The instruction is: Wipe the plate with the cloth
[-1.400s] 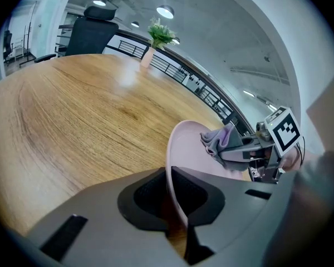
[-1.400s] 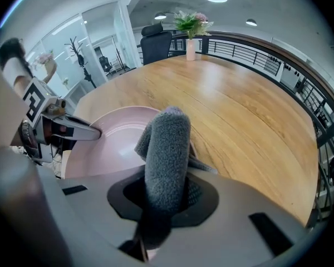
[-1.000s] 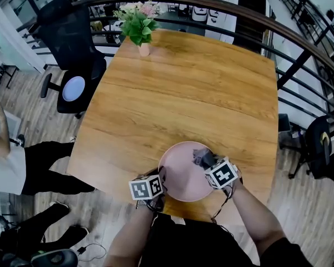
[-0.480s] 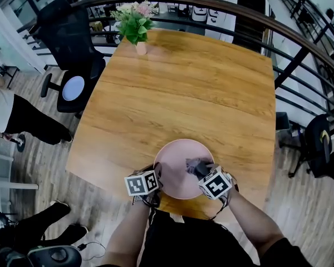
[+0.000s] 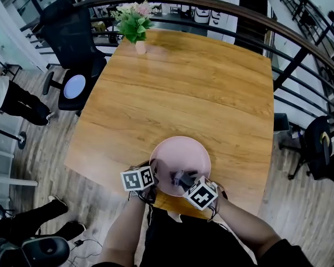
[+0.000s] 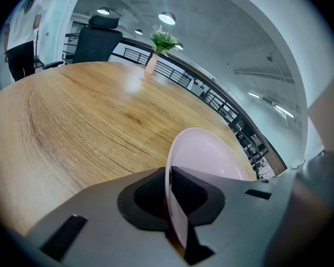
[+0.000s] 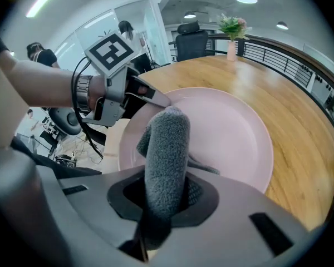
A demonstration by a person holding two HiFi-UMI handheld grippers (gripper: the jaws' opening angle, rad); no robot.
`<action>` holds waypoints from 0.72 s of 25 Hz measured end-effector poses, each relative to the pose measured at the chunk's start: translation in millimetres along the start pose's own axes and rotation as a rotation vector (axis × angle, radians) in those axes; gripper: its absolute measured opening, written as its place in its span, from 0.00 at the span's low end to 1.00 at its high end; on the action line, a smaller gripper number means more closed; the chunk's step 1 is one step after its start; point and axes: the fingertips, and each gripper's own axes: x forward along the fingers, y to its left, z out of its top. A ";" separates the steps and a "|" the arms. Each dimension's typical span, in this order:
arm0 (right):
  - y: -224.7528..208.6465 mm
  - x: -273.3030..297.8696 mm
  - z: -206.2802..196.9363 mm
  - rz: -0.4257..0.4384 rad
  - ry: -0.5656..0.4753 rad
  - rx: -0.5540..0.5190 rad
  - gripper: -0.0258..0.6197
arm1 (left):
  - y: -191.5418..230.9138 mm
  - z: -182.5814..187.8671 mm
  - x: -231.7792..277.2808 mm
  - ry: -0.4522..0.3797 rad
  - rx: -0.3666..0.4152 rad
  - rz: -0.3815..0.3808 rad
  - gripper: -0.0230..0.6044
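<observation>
A pink plate [image 5: 183, 152] lies on the wooden table [image 5: 183, 88] near its front edge. My left gripper [image 5: 153, 177] is shut on the plate's near-left rim; in the left gripper view the rim [image 6: 169, 193] stands edge-on between the pads. My right gripper [image 5: 185, 182] is shut on a grey fuzzy cloth [image 5: 180, 177], which rests on the plate's near part. In the right gripper view the cloth [image 7: 167, 143] sticks up from the jaws over the plate [image 7: 234, 132], with the left gripper [image 7: 153, 97] at the rim beyond it.
A vase of flowers [image 5: 134, 26] stands at the table's far left corner. A black office chair [image 5: 72, 49] is off the left side and a dark railing [image 5: 292, 60] runs behind and to the right. A person's legs [image 5: 16, 102] show at far left.
My right gripper has dragged the cloth from the plate's right side across to its near middle. The left gripper has kept its hold on the rim. The person at left has walked further away.
</observation>
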 end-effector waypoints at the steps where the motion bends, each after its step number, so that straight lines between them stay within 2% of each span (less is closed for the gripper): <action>1: 6.0 1.4 0.7 0.010 0.001 -0.012 0.15 | -0.2 -0.2 -0.2 -0.001 0.000 0.001 0.11; 10: 42.3 16.1 13.4 0.068 -0.005 -0.129 0.15 | 0.2 0.0 -2.2 -0.009 -0.010 0.013 0.11; 18: 52.2 28.3 24.4 0.117 -0.009 -0.121 0.15 | 1.1 -0.4 -0.5 -0.005 -0.032 0.007 0.11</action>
